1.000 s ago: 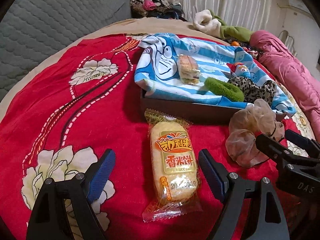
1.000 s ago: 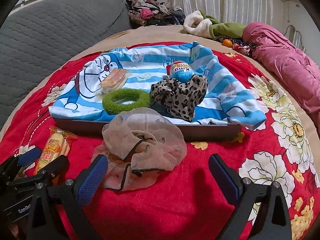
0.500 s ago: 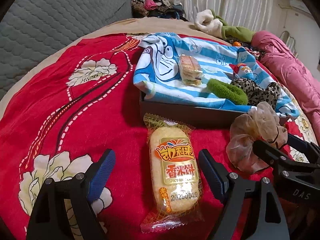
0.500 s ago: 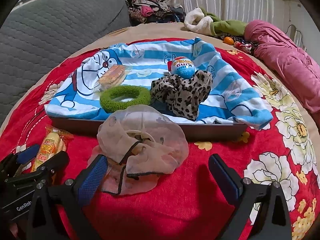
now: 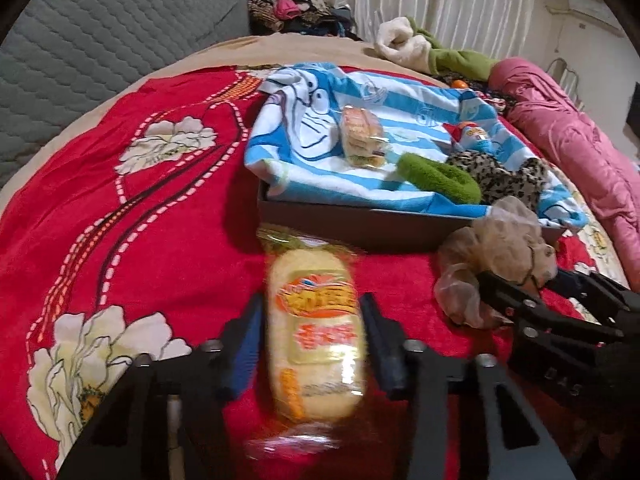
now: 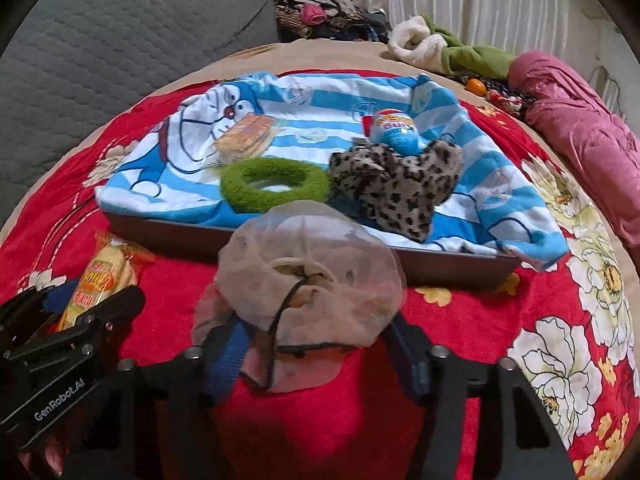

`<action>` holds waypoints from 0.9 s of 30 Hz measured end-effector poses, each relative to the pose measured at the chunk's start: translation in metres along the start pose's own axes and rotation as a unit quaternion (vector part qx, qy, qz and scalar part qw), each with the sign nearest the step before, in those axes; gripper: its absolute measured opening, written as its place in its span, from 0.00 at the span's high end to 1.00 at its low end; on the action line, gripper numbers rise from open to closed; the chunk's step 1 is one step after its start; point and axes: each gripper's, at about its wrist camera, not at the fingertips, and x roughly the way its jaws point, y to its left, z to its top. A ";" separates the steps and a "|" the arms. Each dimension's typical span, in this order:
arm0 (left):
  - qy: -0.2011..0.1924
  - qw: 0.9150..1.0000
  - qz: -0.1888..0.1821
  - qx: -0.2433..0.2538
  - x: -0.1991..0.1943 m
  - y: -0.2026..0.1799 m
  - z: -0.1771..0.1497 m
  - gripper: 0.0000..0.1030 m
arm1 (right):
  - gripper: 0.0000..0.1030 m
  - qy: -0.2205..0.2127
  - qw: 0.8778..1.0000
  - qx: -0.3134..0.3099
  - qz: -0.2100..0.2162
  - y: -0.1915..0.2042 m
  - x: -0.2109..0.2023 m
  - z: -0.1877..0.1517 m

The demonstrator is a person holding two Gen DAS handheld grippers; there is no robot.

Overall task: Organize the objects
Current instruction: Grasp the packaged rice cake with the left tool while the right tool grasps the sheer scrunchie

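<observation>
Both jaws had just been closing, the left gripper [image 5: 312,344] pinching the snack packet [image 5: 316,336] and the right gripper [image 6: 316,350] the sheer scrunchie [image 6: 308,280], both on the red blanket [image 5: 120,216] before the tray [image 6: 420,268], so squeeze gently and lift straight.

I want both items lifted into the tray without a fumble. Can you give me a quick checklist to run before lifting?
1. Left gripper jaws, just closing, flank the yellow rice cracker packet: ok.
2. Left pads pressing the packet: cannot tell, blurred.
3. Right gripper jaws, just closing, flank the sheer beige scrunchie: ok.
4. Right pads gripping the scrunchie: cannot tell.
5. Free space on the blue striped towel in the brown tray: ok.
</observation>
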 end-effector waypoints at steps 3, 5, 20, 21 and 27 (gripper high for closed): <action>-0.006 1.000 -0.003 0.002 -0.002 -0.002 -0.001 0.62 | 0.67 -0.003 1.000 -0.006 0.015 0.003 -0.001 -0.001; -0.009 1.000 -0.005 0.005 -0.003 -0.003 -0.002 0.62 | 0.73 -0.002 1.000 -0.007 0.024 0.004 -0.001 -0.002; -0.018 1.000 -0.007 0.009 -0.024 -0.005 -0.006 0.62 | 0.87 -0.031 0.999 0.013 0.041 -0.002 -0.022 -0.009; -0.020 1.000 -0.007 0.009 -0.027 -0.005 -0.007 0.62 | 0.87 -0.033 0.998 0.016 0.042 -0.003 -0.026 -0.010; -0.031 0.999 -0.006 0.011 -0.045 -0.008 -0.005 0.62 | 0.87 -0.044 0.998 0.029 0.045 -0.010 -0.043 -0.013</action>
